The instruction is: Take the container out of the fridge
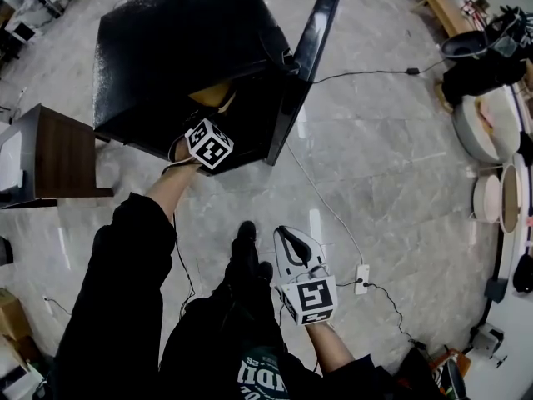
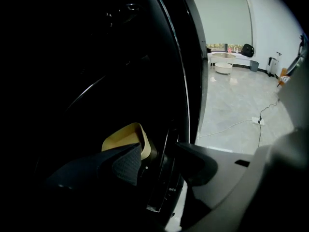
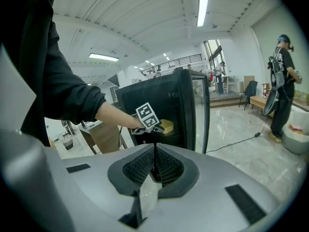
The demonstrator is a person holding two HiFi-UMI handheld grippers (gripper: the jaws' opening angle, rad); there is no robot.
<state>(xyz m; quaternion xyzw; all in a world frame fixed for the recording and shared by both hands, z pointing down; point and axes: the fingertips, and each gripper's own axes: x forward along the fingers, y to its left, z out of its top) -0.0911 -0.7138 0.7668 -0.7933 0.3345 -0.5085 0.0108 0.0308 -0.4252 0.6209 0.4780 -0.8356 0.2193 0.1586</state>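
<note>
The black fridge (image 1: 179,48) stands on the floor with its door (image 1: 308,57) swung open to the right. Inside it sits a yellow container (image 1: 211,97). My left gripper (image 2: 159,154) reaches into the fridge opening, and its marker cube (image 1: 208,142) shows at the fridge's front edge. Its jaws stand open. The yellow container (image 2: 124,137) lies just past the left finger's pad (image 2: 126,162), and nothing is pressed between the pads. My right gripper (image 1: 289,238) hangs low over the floor, away from the fridge, shut and empty, with its pads (image 3: 154,166) together.
A brown wooden side table (image 1: 50,152) stands left of the fridge. A cable and power strip (image 1: 361,277) lie on the marble floor to the right. Round white furniture (image 1: 487,123) lines the right side. A person (image 3: 282,81) stands far right in the right gripper view.
</note>
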